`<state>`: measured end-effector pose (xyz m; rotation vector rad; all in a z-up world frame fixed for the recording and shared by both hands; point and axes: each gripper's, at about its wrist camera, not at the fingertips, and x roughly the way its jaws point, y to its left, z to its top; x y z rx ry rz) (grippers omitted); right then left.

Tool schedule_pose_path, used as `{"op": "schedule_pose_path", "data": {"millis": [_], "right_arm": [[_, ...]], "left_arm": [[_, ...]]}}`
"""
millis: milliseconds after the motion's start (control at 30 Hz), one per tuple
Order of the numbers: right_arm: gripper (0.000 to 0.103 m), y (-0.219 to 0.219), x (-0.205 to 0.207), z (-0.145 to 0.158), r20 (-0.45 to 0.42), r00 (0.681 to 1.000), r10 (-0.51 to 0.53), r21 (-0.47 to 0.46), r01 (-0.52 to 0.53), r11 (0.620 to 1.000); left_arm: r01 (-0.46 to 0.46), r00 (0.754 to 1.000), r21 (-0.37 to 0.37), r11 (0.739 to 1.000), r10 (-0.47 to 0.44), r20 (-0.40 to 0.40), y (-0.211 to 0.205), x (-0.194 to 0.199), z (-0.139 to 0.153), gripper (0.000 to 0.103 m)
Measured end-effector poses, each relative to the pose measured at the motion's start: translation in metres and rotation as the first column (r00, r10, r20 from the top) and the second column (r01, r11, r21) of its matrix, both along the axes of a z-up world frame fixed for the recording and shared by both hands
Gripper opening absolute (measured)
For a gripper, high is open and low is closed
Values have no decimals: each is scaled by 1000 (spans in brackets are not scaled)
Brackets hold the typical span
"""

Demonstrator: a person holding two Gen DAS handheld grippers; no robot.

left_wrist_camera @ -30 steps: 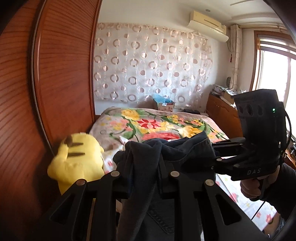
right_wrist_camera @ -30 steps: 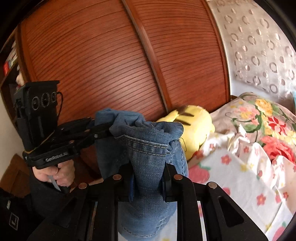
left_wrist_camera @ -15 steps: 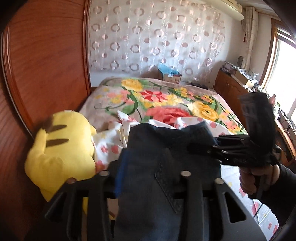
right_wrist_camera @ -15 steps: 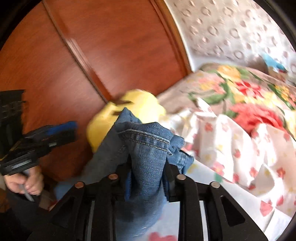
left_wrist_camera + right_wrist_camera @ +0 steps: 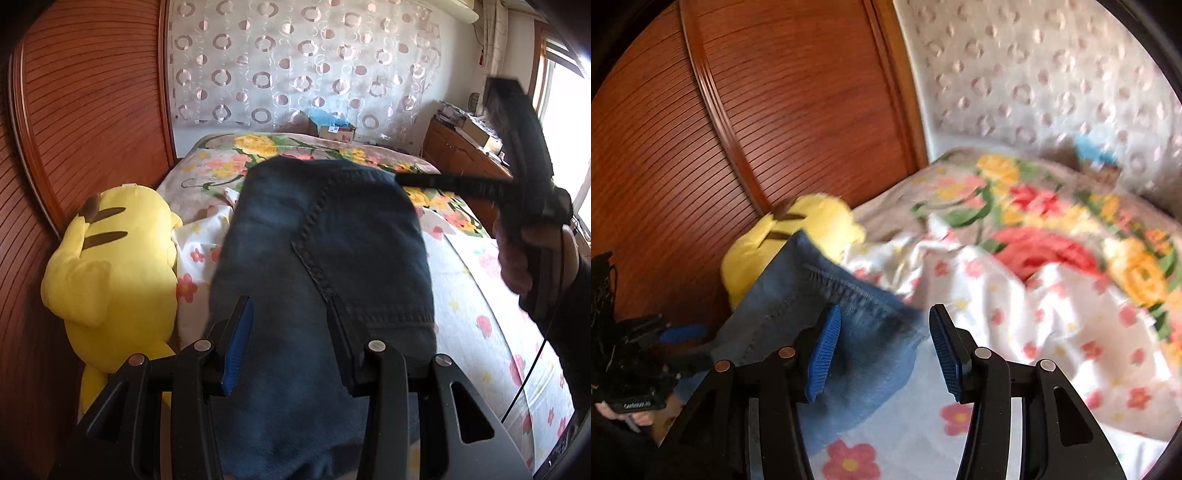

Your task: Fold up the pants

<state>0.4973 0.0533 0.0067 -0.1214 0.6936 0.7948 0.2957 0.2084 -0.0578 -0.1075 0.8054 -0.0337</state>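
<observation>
Between left tool (image 5: 290, 343) fingers, apparently: pants (image 5: 325, 236).

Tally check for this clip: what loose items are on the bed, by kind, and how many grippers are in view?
Jeans: 1
Yellow plush toy: 1
Cardboard box at the far end of the bed: 1
Grippers: 2, left gripper and right gripper, both open
Total: 5

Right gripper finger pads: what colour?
Blue, ribbed pads on the black right gripper; clearest in the right wrist view.
</observation>
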Motion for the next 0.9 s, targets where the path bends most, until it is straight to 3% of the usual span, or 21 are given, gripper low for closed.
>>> {"op": "schedule_pose_path", "data": {"millis": [67, 100, 133, 200, 333, 433, 533, 900], "right_arm": [[52, -3, -17, 8, 52, 999, 10, 18, -11, 1000], [42, -1, -26, 10, 67, 997, 39, 28, -41, 999], [26, 1, -32, 8, 73, 995, 68, 34, -71, 997], [21, 15, -46, 4, 75, 988, 134, 16, -136, 991], [21, 36, -51, -19, 89, 986, 138, -66, -133, 989], [21, 40, -38, -39, 94, 993, 75, -127, -63, 990], [21, 40, -30, -53, 54, 996, 70, -116, -64, 991], [21, 20, -63, -35, 72, 997, 40, -85, -34, 996]], "left_arm": [[2, 1000, 5, 1000, -2, -5, -5, -4, -3, 43], [1, 1000, 6, 1000, -1, -9, -6, -4, -5, 43], [-1, 1000, 7, 1000, 1, -13, -7, -6, -7, 43], [-10, 1000, 4, 1000, 10, -22, -7, -7, -11, 43], [-22, 999, -7, 1000, 21, -48, -5, -9, -23, 43], [-24, 998, -7, 1000, 23, -60, -6, -10, -29, 43], [-24, 998, -13, 1000, 23, -52, -4, -10, -31, 43], [-39, 999, 10, 999, 39, -19, -8, -18, -22, 43]]}}
